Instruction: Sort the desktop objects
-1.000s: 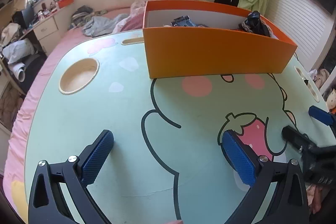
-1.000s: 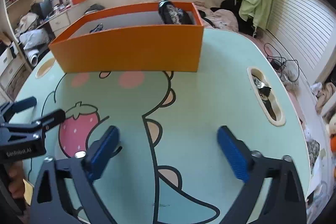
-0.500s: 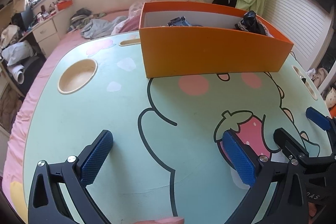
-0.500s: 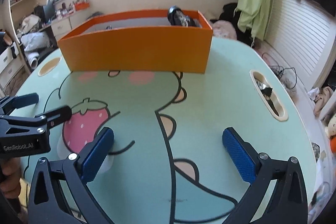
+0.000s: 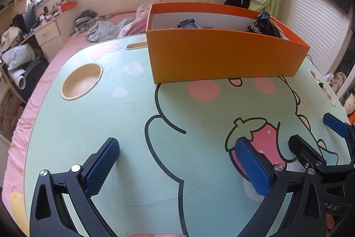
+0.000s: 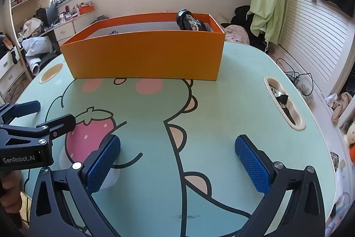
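Both tongs, left tongs (image 5: 177, 168) and right tongs (image 6: 177, 164), hung spread wide and empty, low over the cartoon-printed bench (image 6: 233, 103). At its far edge stood the orange box (image 6: 144, 54), holding a black lacy item (image 6: 189, 22) at its right end and a blue toy car (image 5: 188, 24).
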`<state>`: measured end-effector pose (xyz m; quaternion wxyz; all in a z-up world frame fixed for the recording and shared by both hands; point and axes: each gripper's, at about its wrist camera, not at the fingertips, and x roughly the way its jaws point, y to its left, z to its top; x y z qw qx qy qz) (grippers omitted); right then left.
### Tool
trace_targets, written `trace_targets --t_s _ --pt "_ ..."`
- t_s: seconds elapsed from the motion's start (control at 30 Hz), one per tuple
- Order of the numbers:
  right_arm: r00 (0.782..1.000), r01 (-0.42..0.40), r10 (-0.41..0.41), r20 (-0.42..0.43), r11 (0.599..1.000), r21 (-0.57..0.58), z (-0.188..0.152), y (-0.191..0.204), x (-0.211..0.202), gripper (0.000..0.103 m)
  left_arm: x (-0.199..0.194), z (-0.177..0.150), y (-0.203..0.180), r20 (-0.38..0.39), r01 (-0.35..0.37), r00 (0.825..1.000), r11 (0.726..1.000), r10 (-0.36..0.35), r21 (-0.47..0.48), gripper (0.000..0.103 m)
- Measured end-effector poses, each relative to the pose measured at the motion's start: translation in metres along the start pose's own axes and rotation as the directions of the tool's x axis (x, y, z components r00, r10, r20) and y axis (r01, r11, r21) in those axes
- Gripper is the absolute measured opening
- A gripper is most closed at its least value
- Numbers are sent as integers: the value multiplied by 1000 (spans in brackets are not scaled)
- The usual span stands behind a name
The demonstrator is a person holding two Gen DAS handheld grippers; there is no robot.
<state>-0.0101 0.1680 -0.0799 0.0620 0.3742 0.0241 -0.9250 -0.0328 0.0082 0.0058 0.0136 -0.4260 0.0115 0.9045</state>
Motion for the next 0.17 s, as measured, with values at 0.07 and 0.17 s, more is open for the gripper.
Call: trace_targets --t_s 0.07,0.17 --pt "1000 0 0 0 1000 0 0 0 0 103 0 0 0 0 0 1000 1000 0 0 103" --pt "1000 0 0 0 1000 0 0 0 0 103 0 1 -1 0 1 1000 1000 -1 0 103"
